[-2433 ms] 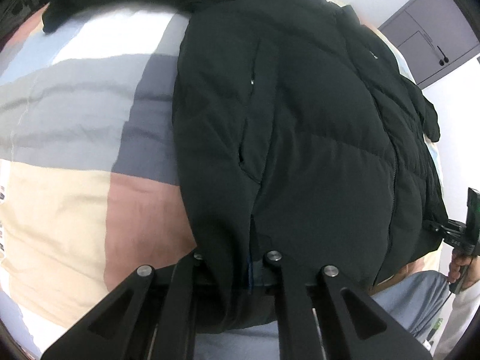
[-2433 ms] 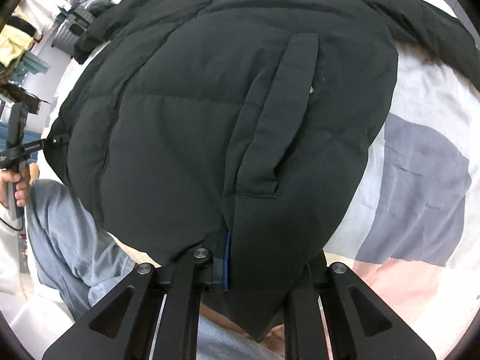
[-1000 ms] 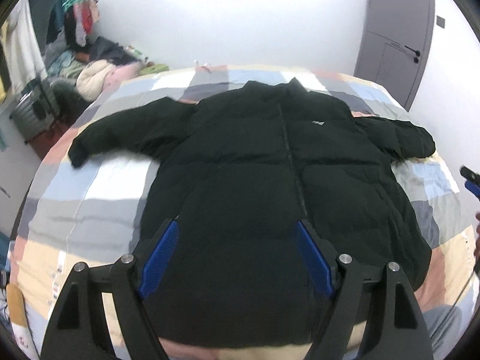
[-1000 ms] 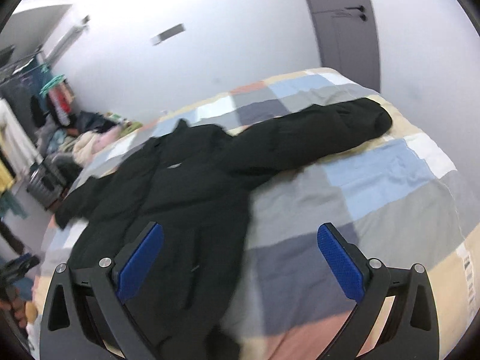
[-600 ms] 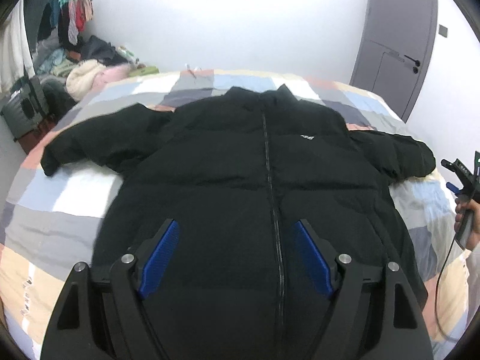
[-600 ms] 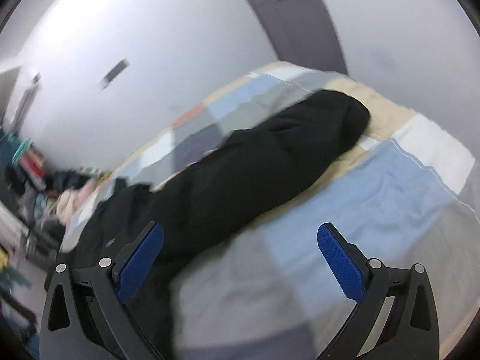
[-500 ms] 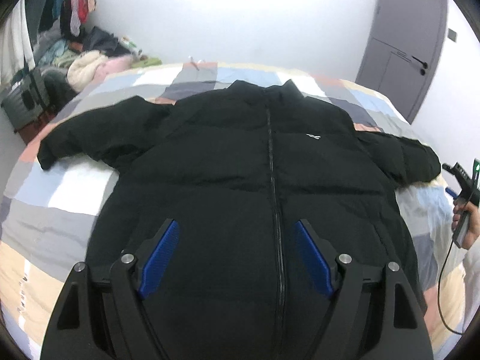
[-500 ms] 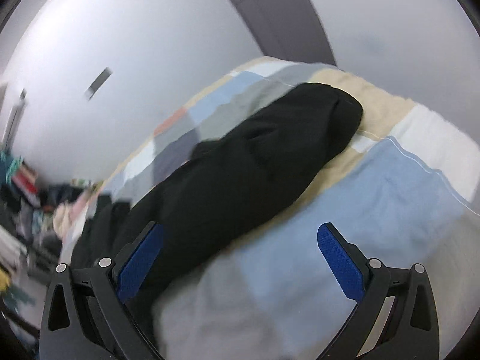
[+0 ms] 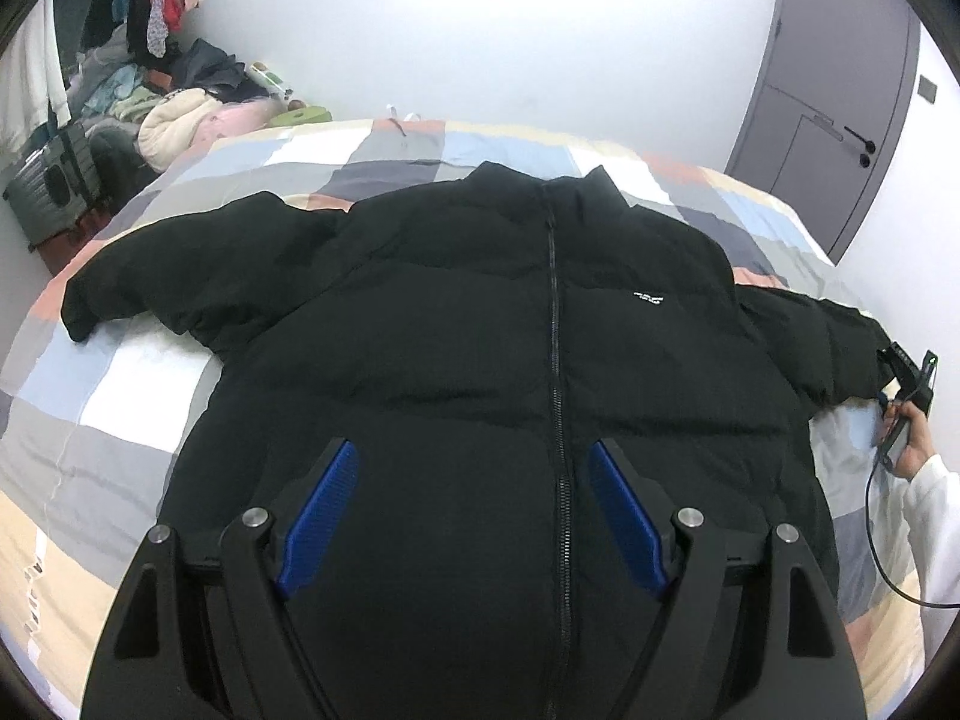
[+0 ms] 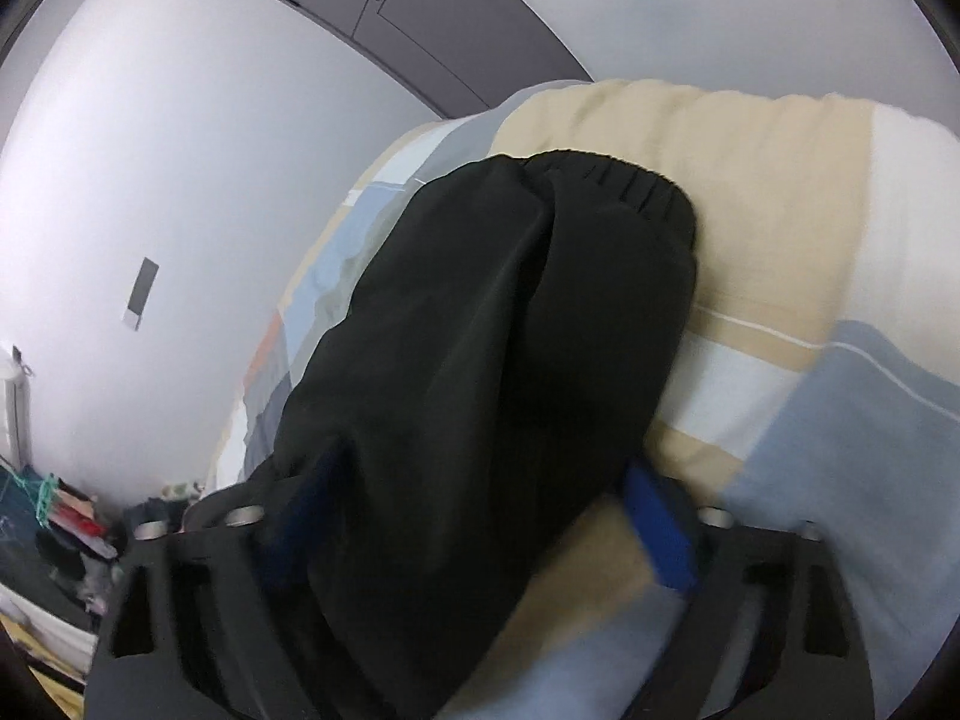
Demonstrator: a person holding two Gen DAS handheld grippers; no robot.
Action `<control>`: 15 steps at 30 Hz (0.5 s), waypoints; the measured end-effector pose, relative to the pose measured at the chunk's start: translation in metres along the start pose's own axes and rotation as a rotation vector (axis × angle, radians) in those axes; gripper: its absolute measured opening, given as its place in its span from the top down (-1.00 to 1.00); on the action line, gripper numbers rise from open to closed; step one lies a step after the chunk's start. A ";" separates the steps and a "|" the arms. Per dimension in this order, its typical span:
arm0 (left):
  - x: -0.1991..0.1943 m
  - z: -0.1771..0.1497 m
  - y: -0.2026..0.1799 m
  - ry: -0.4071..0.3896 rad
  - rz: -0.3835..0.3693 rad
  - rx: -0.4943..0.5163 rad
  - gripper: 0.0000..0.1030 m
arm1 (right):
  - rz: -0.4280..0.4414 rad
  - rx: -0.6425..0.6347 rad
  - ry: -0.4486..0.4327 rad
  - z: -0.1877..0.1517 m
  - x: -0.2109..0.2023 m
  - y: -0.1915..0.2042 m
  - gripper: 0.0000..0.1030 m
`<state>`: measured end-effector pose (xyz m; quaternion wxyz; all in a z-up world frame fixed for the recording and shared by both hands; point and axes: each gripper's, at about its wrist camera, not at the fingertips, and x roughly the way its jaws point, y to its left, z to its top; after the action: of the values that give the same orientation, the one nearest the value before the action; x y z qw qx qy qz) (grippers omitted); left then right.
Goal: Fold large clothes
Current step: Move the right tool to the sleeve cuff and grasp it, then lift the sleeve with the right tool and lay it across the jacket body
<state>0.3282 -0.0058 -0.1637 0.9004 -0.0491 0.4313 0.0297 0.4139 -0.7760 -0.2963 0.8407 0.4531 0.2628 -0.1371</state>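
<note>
A black puffer jacket (image 9: 480,330) lies face up and zipped on the patchwork bed (image 9: 120,390), both sleeves spread out. My left gripper (image 9: 474,504) is open and empty above the jacket's lower front. My right gripper (image 10: 480,510) is open with its jaws on either side of the jacket's right sleeve (image 10: 510,330), near the cuff (image 10: 624,180). The right gripper also shows in the left wrist view (image 9: 906,372) at the sleeve end, held by a hand.
A grey door (image 9: 840,120) stands at the back right. A pile of clothes (image 9: 174,102) and a dark suitcase (image 9: 54,180) sit at the back left beside the bed. White walls surround the bed.
Both grippers let go of the jacket's hem and opened. The left one pulled back over the jacket. The right one moved to the right sleeve and now straddles it.
</note>
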 end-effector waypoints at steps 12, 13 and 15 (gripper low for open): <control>-0.019 0.001 0.004 0.007 0.111 0.034 -0.55 | 0.017 -0.141 -0.093 0.020 -0.054 0.050 0.87; -0.024 0.001 0.007 0.003 0.116 0.035 -0.55 | 0.013 -0.158 -0.108 0.022 -0.068 0.057 0.87; -0.034 0.002 0.011 -0.004 0.137 0.046 -0.55 | 0.013 -0.169 -0.128 0.024 -0.086 0.066 0.88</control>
<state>0.3068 0.0054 -0.1367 0.8980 0.0013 0.4323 0.0814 0.3816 -0.7604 -0.1912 0.8920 0.3724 0.2161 -0.1378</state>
